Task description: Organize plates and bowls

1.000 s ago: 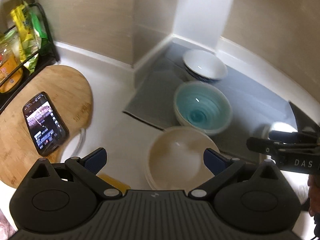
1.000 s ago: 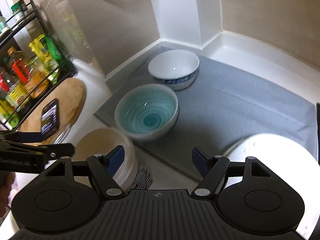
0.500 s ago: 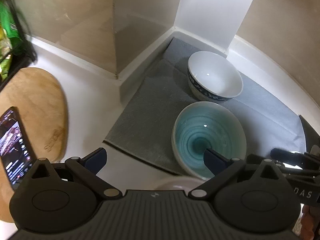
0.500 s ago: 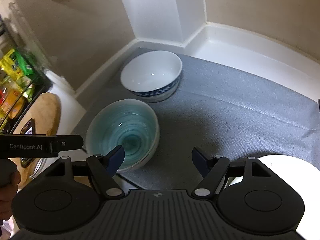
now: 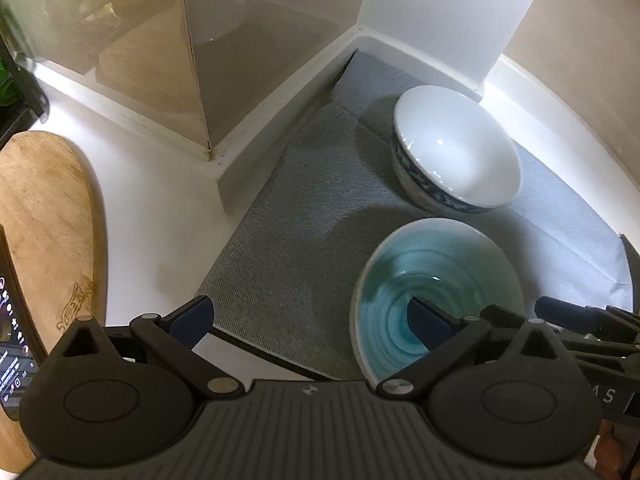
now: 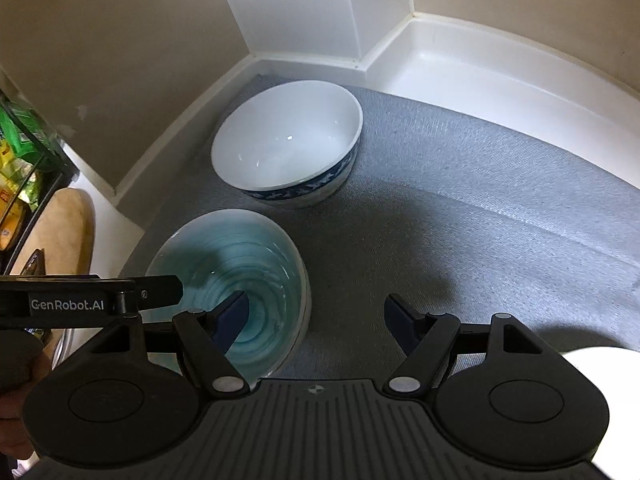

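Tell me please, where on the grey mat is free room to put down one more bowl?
The grey mat is bare right of the white bowl and the teal bowl, up to the white ledge. A narrower bare strip lies left of both bowls. Between the bowls it is crowded.

1. The right gripper (image 6: 315,318) has its jaws spread wide with nothing between them.
2. One jaw sits over the teal bowl (image 6: 256,276) on the grey mat (image 6: 460,216).
3. A white bowl with a blue band (image 6: 286,146) stands just behind it.
4. The left gripper (image 6: 100,300) reaches in over the teal bowl's rim.
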Demonstrator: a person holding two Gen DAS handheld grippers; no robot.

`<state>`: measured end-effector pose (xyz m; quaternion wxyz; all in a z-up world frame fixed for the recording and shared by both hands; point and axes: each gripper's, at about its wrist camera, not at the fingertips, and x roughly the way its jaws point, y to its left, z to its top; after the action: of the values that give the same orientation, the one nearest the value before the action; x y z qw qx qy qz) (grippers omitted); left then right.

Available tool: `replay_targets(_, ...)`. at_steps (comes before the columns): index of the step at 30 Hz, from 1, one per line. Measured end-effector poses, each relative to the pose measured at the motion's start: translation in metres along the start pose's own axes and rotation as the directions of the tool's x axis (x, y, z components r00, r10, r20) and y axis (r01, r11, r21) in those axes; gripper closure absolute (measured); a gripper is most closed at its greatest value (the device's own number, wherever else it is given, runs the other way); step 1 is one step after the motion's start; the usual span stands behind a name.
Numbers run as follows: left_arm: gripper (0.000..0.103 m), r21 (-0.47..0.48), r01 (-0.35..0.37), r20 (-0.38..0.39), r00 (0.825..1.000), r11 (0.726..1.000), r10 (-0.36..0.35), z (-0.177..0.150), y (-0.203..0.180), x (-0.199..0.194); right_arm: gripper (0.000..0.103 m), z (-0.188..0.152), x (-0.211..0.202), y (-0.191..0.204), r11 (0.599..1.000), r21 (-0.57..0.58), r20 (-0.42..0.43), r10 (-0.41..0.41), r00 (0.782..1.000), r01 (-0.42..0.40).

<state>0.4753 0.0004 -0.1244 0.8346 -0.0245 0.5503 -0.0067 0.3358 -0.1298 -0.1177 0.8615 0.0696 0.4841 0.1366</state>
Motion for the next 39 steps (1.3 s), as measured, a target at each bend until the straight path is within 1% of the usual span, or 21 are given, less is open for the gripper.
replay_targets(11, 0.0, 0.009, 0.004, -0.048, 0.999, 1.0, -0.003, 0.005, 0.0, 0.023, 0.026, 0.002, 0.017, -0.004, 1.0, 0.011, -0.039, -0.023, 0.999, 0.023)
replay_targets(18, 0.0, 0.035, -0.024, -0.056, 0.998, 0.999, 0.026, 0.004, -0.007, 0.032, 0.028, 0.002, 0.022, -0.006, 1.0, 0.002, -0.044, -0.022, 0.999, 0.022)
replay_targets(23, 0.002, 0.066, -0.041, -0.044, 0.998, 0.997, 0.044, 0.001, -0.012, 0.032, 0.034, 0.002, 0.027, -0.008, 1.0, 0.014, -0.057, -0.018, 0.998, 0.019)
replay_targets(24, 0.005, 0.076, -0.039, -0.04, 0.998, 0.996, 0.042, 0.001, -0.014, 0.032, 0.037, 0.002, 0.027, -0.007, 1.0, 0.009, -0.054, -0.02, 0.998, 0.021)
replay_targets(25, 0.007, 0.086, -0.028, -0.038, 0.999, 0.996, 0.031, 0.0, -0.016, 0.03, 0.044, 0.002, 0.027, -0.006, 1.0, 0.001, -0.052, -0.019, 0.998, 0.019)
replay_targets(26, 0.013, 0.096, -0.016, -0.039, 0.999, 0.995, 0.02, 0.0, -0.018, 0.029, 0.05, 0.002, 0.027, -0.005, 1.0, -0.006, -0.053, -0.016, 0.998, 0.016)
replay_targets(27, 0.02, 0.105, -0.007, -0.041, 0.999, 0.994, 0.011, -0.001, -0.02, 0.028, 0.051, 0.003, 0.027, -0.004, 1.0, -0.008, -0.056, -0.011, 0.998, 0.01)
replay_targets(28, 0.024, 0.112, -0.002, -0.041, 0.999, 0.994, 0.007, -0.002, -0.022, 0.027, 0.053, 0.003, 0.027, -0.004, 1.0, -0.009, -0.059, -0.004, 0.998, 0.003)
replay_targets(30, 0.041, 0.125, 0.004, -0.037, 0.999, 0.992, 0.001, -0.004, -0.026, 0.026, 0.056, 0.002, 0.028, -0.002, 1.0, -0.012, -0.064, 0.006, 0.998, -0.006)
replay_targets(31, 0.045, 0.133, 0.012, -0.033, 0.999, 0.991, -0.007, -0.005, -0.028, 0.025, 0.06, 0.002, 0.028, -0.001, 1.0, -0.014, -0.065, 0.009, 0.998, -0.01)
replay_targets(32, 0.054, 0.137, 0.024, -0.032, 0.999, 0.99, -0.02, -0.006, -0.03, 0.024, 0.063, 0.002, 0.028, 0.0, 1.0, -0.017, -0.066, 0.012, 0.998, -0.013)
replay_targets(33, 0.065, 0.141, 0.039, -0.034, 0.999, 0.989, -0.034, -0.006, -0.032, 0.023, 0.066, 0.002, 0.029, 0.001, 1.0, -0.021, -0.066, 0.012, 0.998, -0.013)
replay_targets(34, 0.071, 0.147, 0.055, -0.039, 0.998, 0.988, -0.05, -0.006, -0.033, 0.022, 0.073, 0.001, 0.029, 0.002, 1.0, -0.025, -0.067, 0.013, 0.998, -0.015)
replay_targets(35, 0.071, 0.152, 0.057, -0.042, 0.998, 0.987, -0.051, -0.006, -0.035, 0.022, 0.082, 0.002, 0.03, 0.003, 0.999, -0.026, -0.069, 0.022, 0.997, -0.024)
replay_targets(36, 0.072, 0.149, 0.053, -0.043, 0.998, 0.987, -0.047, -0.004, -0.036, 0.023, 0.086, 0.002, 0.03, 0.004, 0.999, -0.024, -0.07, 0.035, 0.997, -0.037)
replay_targets(37, 0.072, 0.139, 0.056, -0.045, 0.998, 0.989, -0.05, -0.004, -0.035, 0.023, 0.087, 0.002, 0.03, 0.007, 0.999, -0.028, -0.07, 0.036, 0.997, -0.038)
replay_targets(39, 0.077, 0.106, 0.064, -0.053, 0.997, 0.992, -0.059, -0.003, -0.031, 0.022, 0.087, 0.002, 0.029, 0.011, 0.999, -0.045, -0.064, 0.016, 0.998, -0.019)
